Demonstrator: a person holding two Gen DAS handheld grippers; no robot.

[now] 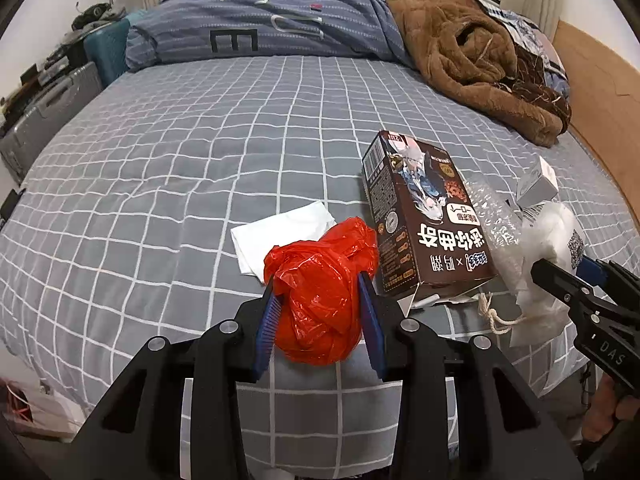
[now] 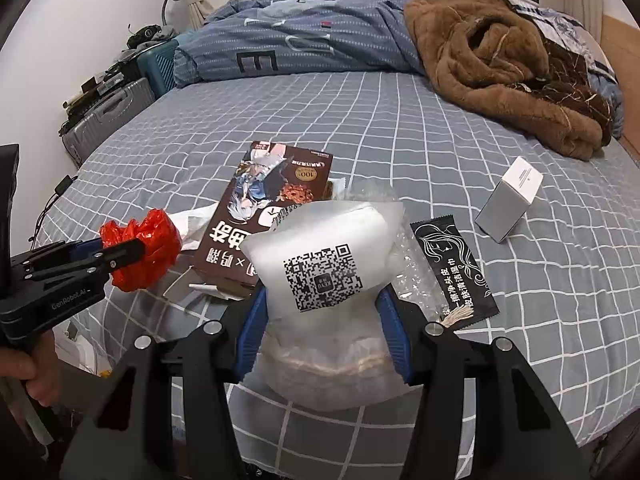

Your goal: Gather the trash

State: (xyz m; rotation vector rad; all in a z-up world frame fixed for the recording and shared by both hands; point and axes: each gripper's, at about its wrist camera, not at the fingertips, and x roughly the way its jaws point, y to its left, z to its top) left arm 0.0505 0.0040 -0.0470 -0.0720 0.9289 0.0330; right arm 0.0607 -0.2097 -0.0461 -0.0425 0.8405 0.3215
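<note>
Pick-up step: my left tool (image 1: 320,312) is clamped on the red bag (image 1: 322,292), just left of the brown box (image 1: 420,220); my right tool (image 2: 324,332) is clamped on the white pouch (image 2: 320,264), just right of it. Next, I judge: carry both to a bin, none in view.

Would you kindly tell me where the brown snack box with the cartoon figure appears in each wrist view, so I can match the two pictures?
Left wrist view: the brown snack box lies right of centre on the bed, just right of the red plastic bag.
Right wrist view: the brown snack box lies centre-left, partly hidden behind the white pouch with the QR code.
Shared landmark: the brown fleece blanket, upper right in both.
</note>
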